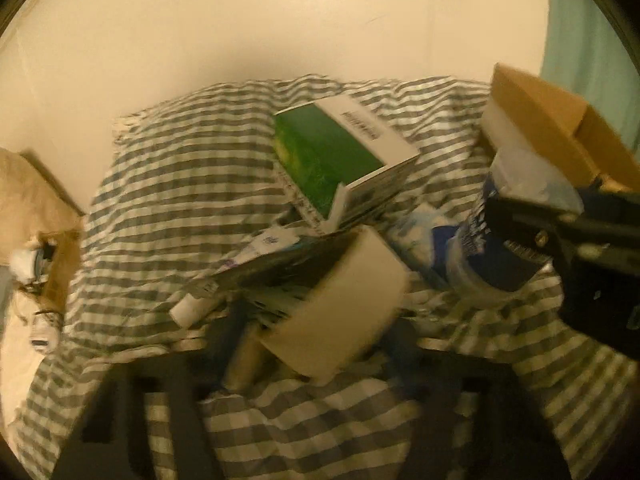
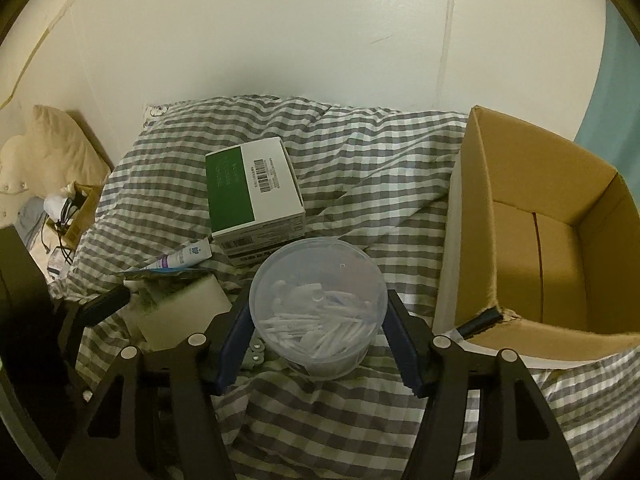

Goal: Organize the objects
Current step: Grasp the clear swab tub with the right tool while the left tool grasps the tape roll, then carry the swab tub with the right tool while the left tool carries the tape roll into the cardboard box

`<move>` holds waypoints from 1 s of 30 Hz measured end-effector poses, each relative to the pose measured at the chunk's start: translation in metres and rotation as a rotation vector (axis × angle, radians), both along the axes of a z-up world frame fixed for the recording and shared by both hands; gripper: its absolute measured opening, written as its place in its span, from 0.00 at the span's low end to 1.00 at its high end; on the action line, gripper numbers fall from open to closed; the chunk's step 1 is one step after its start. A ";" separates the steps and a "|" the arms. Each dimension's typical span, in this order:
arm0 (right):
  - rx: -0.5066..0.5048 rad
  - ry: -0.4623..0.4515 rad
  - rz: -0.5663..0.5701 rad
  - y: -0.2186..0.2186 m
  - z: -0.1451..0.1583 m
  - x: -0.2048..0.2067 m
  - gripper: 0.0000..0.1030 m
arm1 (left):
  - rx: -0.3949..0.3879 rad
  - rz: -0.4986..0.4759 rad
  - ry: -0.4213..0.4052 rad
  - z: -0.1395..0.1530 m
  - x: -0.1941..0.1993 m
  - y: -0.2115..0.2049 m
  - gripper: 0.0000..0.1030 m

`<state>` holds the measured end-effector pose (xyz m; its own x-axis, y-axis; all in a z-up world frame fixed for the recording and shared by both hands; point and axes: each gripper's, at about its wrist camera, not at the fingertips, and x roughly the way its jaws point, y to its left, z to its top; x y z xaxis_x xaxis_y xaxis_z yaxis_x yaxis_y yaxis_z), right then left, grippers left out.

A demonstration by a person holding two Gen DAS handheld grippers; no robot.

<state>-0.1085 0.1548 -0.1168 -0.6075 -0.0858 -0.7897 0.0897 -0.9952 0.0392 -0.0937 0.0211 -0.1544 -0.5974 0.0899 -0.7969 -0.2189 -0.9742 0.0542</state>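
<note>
My right gripper (image 2: 318, 312) is shut on a clear round tub of white cotton swabs (image 2: 318, 304), one blue pad on each side, just above the checked bedding. The tub also shows at the right of the left wrist view (image 1: 488, 240). My left gripper (image 1: 320, 320) is shut on a cream-white box (image 1: 340, 308), tilted; the box also shows in the right wrist view (image 2: 180, 312). A green and white box (image 2: 252, 192) lies behind on the bedding, with a small tube (image 2: 184, 258) and a dark packet (image 2: 160, 276) beside it. The open cardboard box (image 2: 540, 240) stands at the right.
Grey-and-white checked bedding (image 2: 360, 160) covers the bed against a white wall. A beige pillow (image 2: 52, 148) and a small carton of clutter (image 2: 76, 208) lie at the far left. A teal curtain (image 2: 616, 92) is at the far right.
</note>
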 end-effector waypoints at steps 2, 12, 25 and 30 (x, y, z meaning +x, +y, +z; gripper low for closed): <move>0.000 0.000 -0.002 0.002 0.002 0.002 0.60 | 0.008 -0.003 -0.009 0.002 -0.001 -0.004 0.44; 0.012 0.046 -0.010 0.010 0.038 0.029 0.60 | 0.043 -0.001 0.023 0.052 0.022 -0.013 0.34; 0.046 0.196 0.009 0.012 0.131 0.097 0.60 | 0.048 -0.049 0.172 0.163 0.062 -0.007 0.11; 0.073 0.237 0.005 0.018 0.156 0.118 0.60 | 0.056 -0.057 0.182 0.183 0.069 0.004 0.11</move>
